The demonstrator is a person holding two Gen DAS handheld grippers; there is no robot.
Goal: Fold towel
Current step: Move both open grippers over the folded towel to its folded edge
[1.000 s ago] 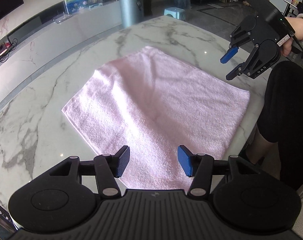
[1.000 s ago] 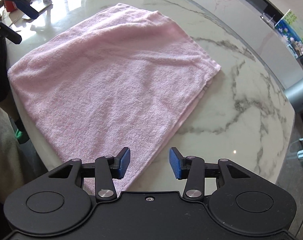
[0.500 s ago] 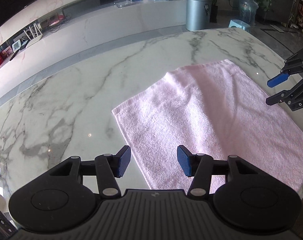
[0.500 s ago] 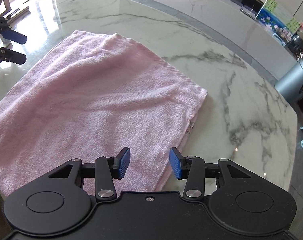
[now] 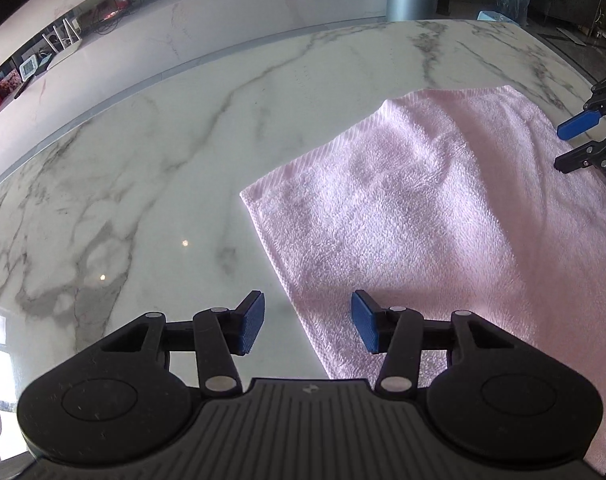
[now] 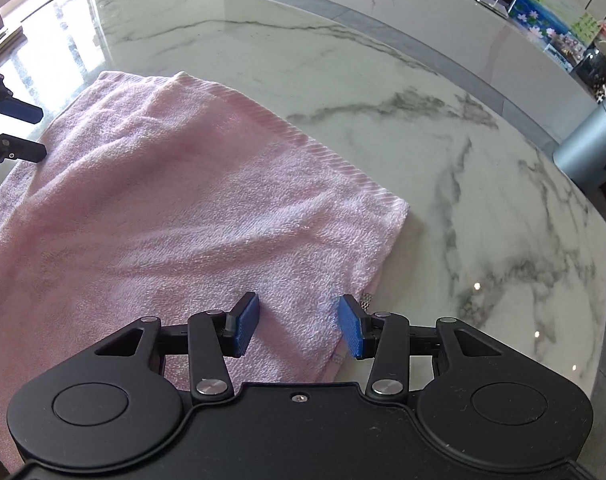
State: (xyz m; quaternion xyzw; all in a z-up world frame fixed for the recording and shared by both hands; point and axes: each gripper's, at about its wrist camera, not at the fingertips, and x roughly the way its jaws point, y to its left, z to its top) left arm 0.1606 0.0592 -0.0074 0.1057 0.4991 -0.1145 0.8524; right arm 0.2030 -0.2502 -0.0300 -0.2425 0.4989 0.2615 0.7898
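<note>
Two layers are showing at the pink towel's [image 6: 175, 208] near-right edge, so it is lying doubled on the marble table [image 6: 383, 80]. Right gripper [image 6: 299, 330], fingers wide and holding nothing, is straddling that edge; closing there risks pinching only the top ply. Left gripper [image 5: 307, 322], equally wide and empty, is hanging half off the opposite edge and could miss cloth, skewing any fold.
</note>
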